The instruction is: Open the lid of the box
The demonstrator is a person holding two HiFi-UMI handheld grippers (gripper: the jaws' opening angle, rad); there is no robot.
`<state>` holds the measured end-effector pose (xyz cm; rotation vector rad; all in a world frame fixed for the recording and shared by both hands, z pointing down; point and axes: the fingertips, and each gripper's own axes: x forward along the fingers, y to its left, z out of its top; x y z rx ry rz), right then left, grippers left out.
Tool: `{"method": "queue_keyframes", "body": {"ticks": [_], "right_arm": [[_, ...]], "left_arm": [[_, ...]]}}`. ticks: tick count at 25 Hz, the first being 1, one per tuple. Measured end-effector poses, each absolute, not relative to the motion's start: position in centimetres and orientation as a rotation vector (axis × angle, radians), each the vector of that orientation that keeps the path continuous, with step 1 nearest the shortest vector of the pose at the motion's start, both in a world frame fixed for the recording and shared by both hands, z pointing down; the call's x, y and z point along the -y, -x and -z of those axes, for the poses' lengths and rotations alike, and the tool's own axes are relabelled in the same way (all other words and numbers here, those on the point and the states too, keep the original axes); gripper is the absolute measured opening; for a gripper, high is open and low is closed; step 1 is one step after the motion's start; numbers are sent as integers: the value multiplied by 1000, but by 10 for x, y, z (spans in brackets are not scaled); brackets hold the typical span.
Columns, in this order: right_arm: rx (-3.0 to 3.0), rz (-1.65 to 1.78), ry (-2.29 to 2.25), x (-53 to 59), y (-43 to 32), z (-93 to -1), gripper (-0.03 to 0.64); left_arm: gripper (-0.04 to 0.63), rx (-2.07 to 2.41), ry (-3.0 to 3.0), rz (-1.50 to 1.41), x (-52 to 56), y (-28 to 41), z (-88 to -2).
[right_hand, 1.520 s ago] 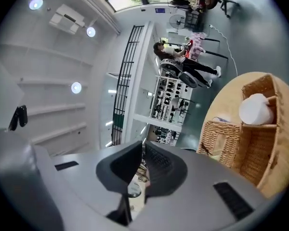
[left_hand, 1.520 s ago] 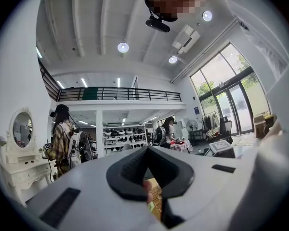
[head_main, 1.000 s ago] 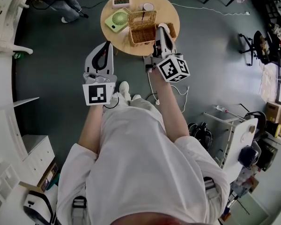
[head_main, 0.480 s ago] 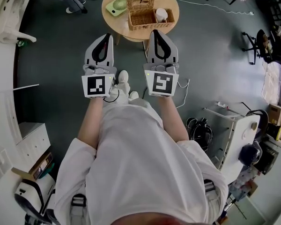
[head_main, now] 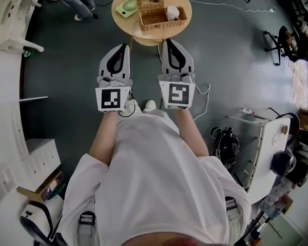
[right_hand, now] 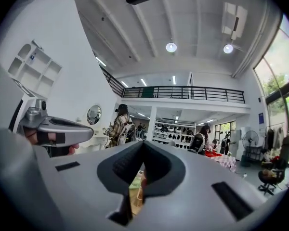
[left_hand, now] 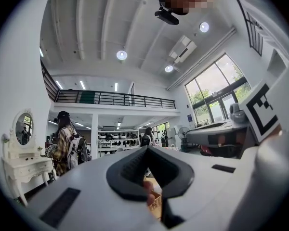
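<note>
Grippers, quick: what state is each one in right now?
Left gripper: shut, holding nothing.
Right gripper: shut, holding nothing.

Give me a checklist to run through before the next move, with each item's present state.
1. Box lid open: ok; the lid stands raised at the far edge of the wicker box.
2. Left tongs empty: ok; shut, holding nothing.
3. Right tongs empty: ok; shut, holding nothing.
4. Tongs apart from the table: ok; both hang short of its near rim.
5. Cup safe: ok; it sits inside the box, at its right end.
6. Cup's contents: cannot tell.
</note>
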<state>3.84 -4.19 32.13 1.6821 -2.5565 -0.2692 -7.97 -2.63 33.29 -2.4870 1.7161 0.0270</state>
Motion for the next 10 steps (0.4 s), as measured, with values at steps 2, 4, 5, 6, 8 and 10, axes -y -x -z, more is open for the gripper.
{"method": "queue_keyframes", "body": {"ticks": [2, 4, 5, 6, 8, 10], "right_arm": [[2552, 285, -1679, 37, -37, -321, -3], [2551, 286, -1687, 33, -33, -321, -3], [2554, 272, -1698, 29, -30, -321, -3], [2556, 260, -1707, 25, -28, -320, -3], [2556, 260, -1712, 20, -23, -320, -3], [2563, 270, -1715, 18, -17, -317, -3]], "left_arm": [[-2, -1706, 2503, -43, 23, 83, -330], [-2, -1706, 2517, -62, 20, 89, -327], [-2, -1705, 2521, -70, 18, 92, -326], [-2, -1701, 2522, -75, 15, 95, -324], [-2, -1695, 2515, -70, 12, 103, -322], [-2, -1692, 2508, -65, 10, 111, -319]]}}
